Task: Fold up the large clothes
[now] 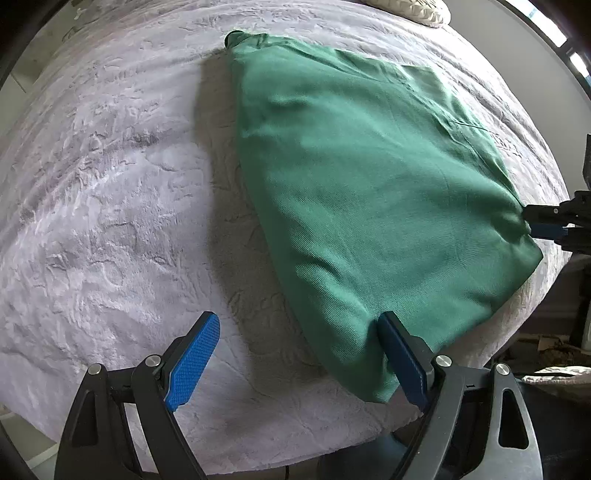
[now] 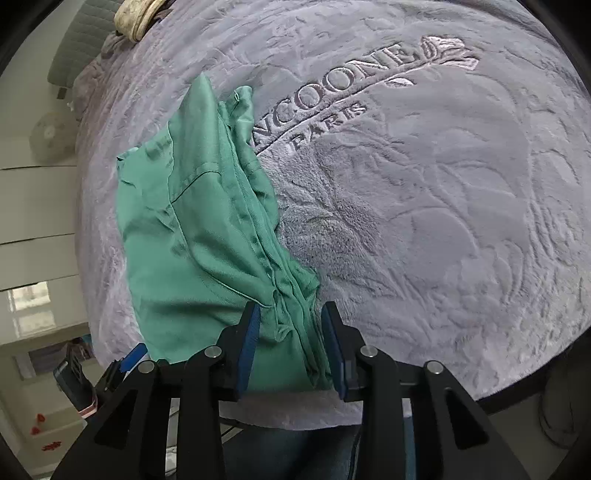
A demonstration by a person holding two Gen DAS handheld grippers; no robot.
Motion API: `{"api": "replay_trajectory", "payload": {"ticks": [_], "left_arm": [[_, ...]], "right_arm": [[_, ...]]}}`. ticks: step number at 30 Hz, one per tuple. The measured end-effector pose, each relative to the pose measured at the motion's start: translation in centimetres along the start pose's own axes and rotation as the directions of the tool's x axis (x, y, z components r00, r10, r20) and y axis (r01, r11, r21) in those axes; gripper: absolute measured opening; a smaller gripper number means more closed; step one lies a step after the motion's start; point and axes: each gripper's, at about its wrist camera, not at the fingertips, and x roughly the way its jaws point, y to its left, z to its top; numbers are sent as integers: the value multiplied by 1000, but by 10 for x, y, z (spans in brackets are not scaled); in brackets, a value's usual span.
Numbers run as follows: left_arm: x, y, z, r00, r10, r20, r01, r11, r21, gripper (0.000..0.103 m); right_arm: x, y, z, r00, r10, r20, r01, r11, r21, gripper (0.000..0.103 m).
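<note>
A green garment lies folded on a pale plush blanket on a bed. My left gripper is open at the garment's near corner; its right finger touches the cloth edge and its left finger is over bare blanket. The right gripper's tips show at the garment's right edge in the left wrist view. In the right wrist view the garment is bunched in folds, and my right gripper stands partly open with gathered cloth between its fingers. The left gripper shows at the lower left.
The blanket has embroidered lettering to the garment's right. A cream pillow lies at the bed's far end. The bed edge runs just below both grippers. A white cabinet stands beside the bed.
</note>
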Motion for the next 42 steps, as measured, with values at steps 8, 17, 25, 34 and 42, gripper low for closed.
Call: {"api": "replay_trajectory", "payload": {"ticks": [8,17,25,34,42], "left_arm": [[-29,5,21,997,64,33,-63,998,-29,88],[-54,9,51,991,118,60,-109,985,-131,103],[-56,17,58,988,154,30,-144,964,-224,103],[-57,15,61,980,196,23,-186,958,-217,103],[-59,11,64,977,209,27,-199,958,-207,103]], "right_arm": [[-39,39,0,993,-60,97,70,992,-107,52],[-43,101,10,975,-161,152,196,948,-251,81],[-33,122,11,955,-238,178,282,914,-292,101],[-28,125,12,949,-256,185,301,912,-278,103],[-27,126,12,942,-279,187,322,908,-266,103]]}}
